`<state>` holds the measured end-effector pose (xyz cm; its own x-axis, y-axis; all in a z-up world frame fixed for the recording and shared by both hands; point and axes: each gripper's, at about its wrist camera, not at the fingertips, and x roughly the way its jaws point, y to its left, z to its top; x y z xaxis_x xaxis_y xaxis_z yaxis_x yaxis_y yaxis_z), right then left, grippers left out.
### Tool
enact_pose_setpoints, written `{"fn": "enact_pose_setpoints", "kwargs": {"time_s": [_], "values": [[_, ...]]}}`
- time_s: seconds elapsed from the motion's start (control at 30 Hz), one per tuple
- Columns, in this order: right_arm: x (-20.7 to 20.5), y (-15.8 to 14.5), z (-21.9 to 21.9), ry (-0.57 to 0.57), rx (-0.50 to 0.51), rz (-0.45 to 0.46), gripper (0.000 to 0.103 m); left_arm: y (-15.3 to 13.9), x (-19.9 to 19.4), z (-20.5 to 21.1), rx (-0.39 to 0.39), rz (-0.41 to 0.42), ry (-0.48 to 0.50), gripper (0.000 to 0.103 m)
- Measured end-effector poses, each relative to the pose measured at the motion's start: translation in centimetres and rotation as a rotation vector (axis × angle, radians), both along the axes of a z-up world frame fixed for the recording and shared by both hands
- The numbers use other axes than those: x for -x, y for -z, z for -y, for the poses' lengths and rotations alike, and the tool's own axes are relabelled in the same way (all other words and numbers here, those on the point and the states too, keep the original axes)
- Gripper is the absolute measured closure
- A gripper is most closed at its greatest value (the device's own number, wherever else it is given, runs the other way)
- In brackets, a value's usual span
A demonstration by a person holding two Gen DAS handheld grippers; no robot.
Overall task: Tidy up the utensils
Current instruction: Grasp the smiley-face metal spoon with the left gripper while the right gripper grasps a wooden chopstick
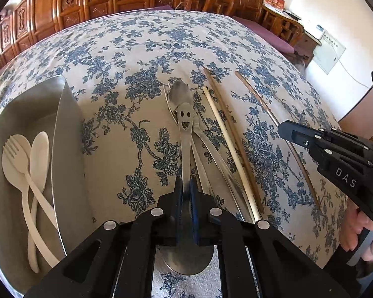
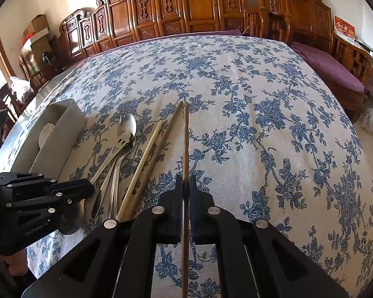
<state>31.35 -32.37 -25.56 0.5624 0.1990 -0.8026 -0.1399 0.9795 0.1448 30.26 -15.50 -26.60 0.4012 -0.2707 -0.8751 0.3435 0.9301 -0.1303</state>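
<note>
My left gripper [image 1: 186, 186] is shut on the handle of a steel spoon with a smiley face [image 1: 185, 124]; its bowl [image 1: 186, 260] shows under the jaws. More steel utensils [image 1: 179, 94] lie beneath it. A steel tray [image 1: 62, 149] at the left holds a cream fork [image 1: 15, 154] and a cream spoon [image 1: 38, 154]. My right gripper [image 2: 185, 186] is shut on a dark brown chopstick [image 2: 185, 136] that points away over the cloth. A pale chopstick [image 2: 144, 159] and a brown chopstick [image 2: 166, 129] lie between the two grippers. The left gripper [image 2: 90, 188] also shows in the right wrist view.
A blue floral tablecloth [image 2: 261, 124] covers the table. Carved wooden cabinets [image 2: 186, 7] stand behind it, and a purple cushioned bench [image 2: 330, 69] stands to the right. A person's hand [image 1: 355, 231] holds the right gripper.
</note>
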Motion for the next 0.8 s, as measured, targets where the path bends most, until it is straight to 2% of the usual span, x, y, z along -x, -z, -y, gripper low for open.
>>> {"fn": "enact_pose_setpoints", "kwargs": {"time_s": [0.33, 0.5, 0.6, 0.8], "values": [[0.0, 0.2, -0.1, -0.003, 0.003, -0.004, 0.097, 0.1, 0.1, 1.8, -0.138, 0.062, 0.044, 0.097], [-0.1, -0.1, -0.3, -0.005, -0.007, 0.001, 0.097, -0.1, 0.3, 0.9, -0.132, 0.066, 0.026, 0.098], [-0.1, -0.3, -0.8, -0.016, -0.008, 0.006, 0.097, -1.2, 1.1, -0.7, -0.082, 0.077, -0.004, 0.098], [-0.3, -0.6, -2.9, -0.052, -0.005, 0.016, 0.097, -3.2, 3.0, -2.6, -0.063, 0.116, -0.023, 0.098]]}}
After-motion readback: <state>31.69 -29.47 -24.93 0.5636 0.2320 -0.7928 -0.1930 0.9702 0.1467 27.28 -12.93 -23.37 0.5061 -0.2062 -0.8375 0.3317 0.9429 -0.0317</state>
